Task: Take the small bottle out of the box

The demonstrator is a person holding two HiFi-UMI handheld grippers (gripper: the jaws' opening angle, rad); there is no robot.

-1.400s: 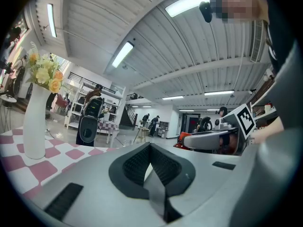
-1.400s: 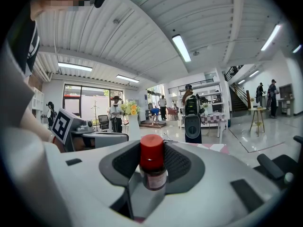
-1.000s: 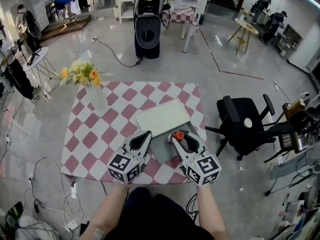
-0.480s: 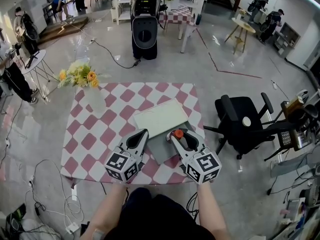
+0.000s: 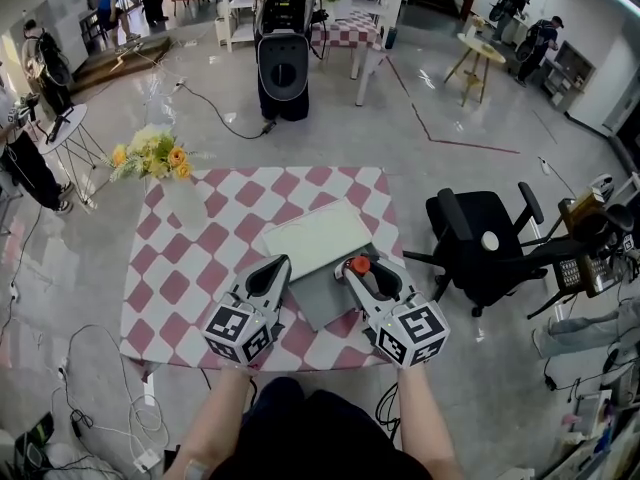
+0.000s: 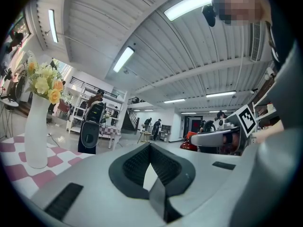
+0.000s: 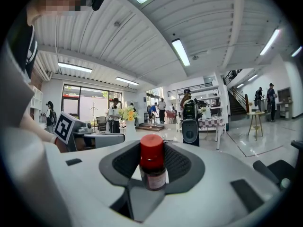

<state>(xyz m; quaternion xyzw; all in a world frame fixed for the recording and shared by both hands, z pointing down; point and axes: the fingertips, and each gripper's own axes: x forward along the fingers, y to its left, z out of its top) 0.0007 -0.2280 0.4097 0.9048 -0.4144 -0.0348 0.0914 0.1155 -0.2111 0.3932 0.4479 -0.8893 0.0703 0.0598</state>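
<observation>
The small bottle [image 7: 152, 163], brown glass with a red cap [image 5: 357, 265], stands upright between the dark pads of my right gripper [image 5: 358, 270], which is shut on it. It hangs above the near right part of the open grey box [image 5: 322, 300]. The box's pale lid [image 5: 318, 233] is tipped back behind it. My left gripper [image 5: 279, 265] hovers at the box's left side; in the left gripper view its pads [image 6: 137, 163] meet at the tips with nothing between them.
The box rests on a table with a pink and white checked cloth [image 5: 175, 278]. A white vase of yellow flowers [image 5: 152, 155] stands at the far left corner. A black office chair [image 5: 478, 243] stands right of the table. Cables lie on the floor at the left.
Hardly anything differs: both grippers stay over the table's near edge, drifting slightly apart, with the bottle still in the right one.
</observation>
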